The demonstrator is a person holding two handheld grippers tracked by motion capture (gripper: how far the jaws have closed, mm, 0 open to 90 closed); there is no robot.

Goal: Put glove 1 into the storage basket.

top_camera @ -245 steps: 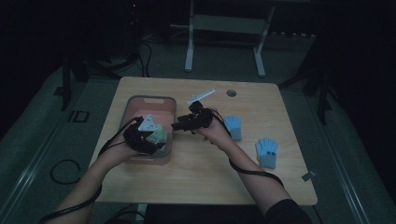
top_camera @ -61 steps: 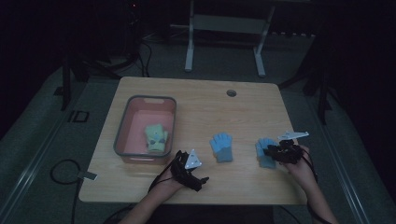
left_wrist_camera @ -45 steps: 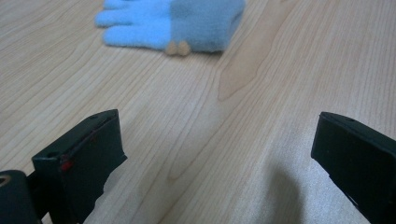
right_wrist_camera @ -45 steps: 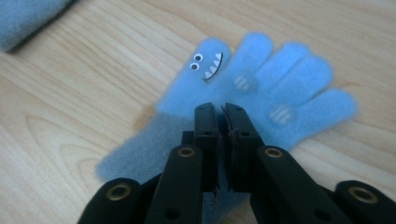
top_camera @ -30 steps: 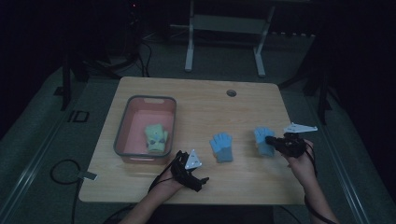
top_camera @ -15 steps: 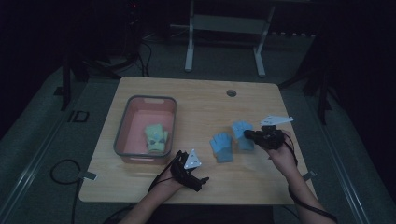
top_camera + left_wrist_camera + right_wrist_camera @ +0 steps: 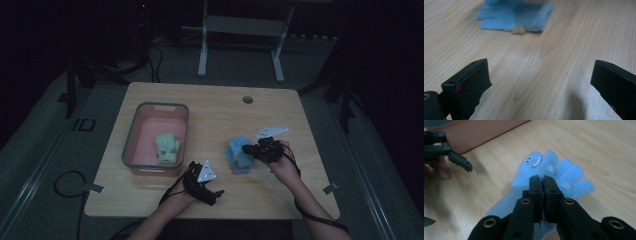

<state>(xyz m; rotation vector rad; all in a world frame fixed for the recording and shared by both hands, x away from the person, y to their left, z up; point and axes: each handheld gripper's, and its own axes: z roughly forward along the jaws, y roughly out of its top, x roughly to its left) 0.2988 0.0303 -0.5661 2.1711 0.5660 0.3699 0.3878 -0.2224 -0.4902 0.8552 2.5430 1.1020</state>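
Blue glove (image 7: 554, 173) is pinched in the right claw (image 7: 543, 180), above the table.

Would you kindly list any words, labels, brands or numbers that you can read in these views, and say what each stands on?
None can be read.
The blue glove bears a cartoon face with eyes and teeth, no lettering.
The pink bin and wooden table show no markings.

Left gripper (image 7: 216, 192) sits low near the table's front edge, jaws spread wide and pointing right across the table, forearm coming up from the bottom. Right gripper (image 7: 248, 149) is out further, pointing left, its jaws pinched tight together, grey plate riding on top, the right hand (image 7: 282, 162) wrapped behind it and the forearm angled in from the lower right.
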